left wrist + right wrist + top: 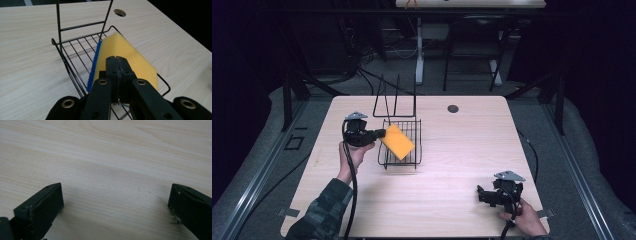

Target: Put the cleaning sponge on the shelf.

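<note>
1. Left gripper: black two-jaw tool held in the person's left hand, jaws clamped together on the near edge of a yellow foam sponge with a blue scouring face.
2. Sponge: rectangular, soft porous foam, bristly blue layer on one side; tilted on edge over the basket, its lower corner inside.
3. Black wire basket with a tall upright wire back: thin rods, open grid floor, standing at the counter's middle-left, just beside the left gripper.
4. Right gripper: black jaws spread wide apart, nothing between them, low over bare wood at the near right corner, well apart from the basket.
5. Pale wood-grain laminate counter: round cable hole near the far edge.
6. No legible writing seen.
</note>
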Motion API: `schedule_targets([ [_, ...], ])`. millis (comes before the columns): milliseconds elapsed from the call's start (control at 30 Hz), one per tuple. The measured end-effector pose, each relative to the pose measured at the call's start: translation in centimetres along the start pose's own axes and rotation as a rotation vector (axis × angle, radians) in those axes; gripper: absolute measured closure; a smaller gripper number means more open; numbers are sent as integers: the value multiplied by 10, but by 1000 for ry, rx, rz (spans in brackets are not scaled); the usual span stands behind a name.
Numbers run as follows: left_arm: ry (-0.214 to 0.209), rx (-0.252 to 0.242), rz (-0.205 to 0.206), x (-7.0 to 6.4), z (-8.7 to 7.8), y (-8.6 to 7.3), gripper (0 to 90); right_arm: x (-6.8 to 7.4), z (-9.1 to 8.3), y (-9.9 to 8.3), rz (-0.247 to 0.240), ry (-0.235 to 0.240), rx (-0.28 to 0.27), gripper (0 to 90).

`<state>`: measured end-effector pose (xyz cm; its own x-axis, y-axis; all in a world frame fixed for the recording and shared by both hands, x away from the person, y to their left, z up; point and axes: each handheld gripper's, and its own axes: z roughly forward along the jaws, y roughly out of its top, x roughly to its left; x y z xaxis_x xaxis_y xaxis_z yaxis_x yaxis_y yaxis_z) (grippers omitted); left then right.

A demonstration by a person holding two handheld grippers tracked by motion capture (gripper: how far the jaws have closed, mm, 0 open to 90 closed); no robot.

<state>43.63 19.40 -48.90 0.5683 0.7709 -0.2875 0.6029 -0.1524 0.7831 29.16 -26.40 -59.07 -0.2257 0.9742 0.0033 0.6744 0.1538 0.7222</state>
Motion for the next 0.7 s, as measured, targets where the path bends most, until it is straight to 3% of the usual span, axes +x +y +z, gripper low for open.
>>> schedule_targets([
  [67, -6, 4, -14, 1, 5, -2, 896, 0, 0, 0, 1, -2, -5, 0],
  [200, 7, 33, -2, 0, 12, -6, 896, 0, 0, 0, -5, 1, -4, 0],
  [400, 72, 62, 65, -5, 15, -7, 892, 1, 0, 0, -16, 7, -5, 0],
  [700, 99, 85, 58, 1, 22, -12, 879, 1, 0, 0, -17, 10, -3, 0],
])
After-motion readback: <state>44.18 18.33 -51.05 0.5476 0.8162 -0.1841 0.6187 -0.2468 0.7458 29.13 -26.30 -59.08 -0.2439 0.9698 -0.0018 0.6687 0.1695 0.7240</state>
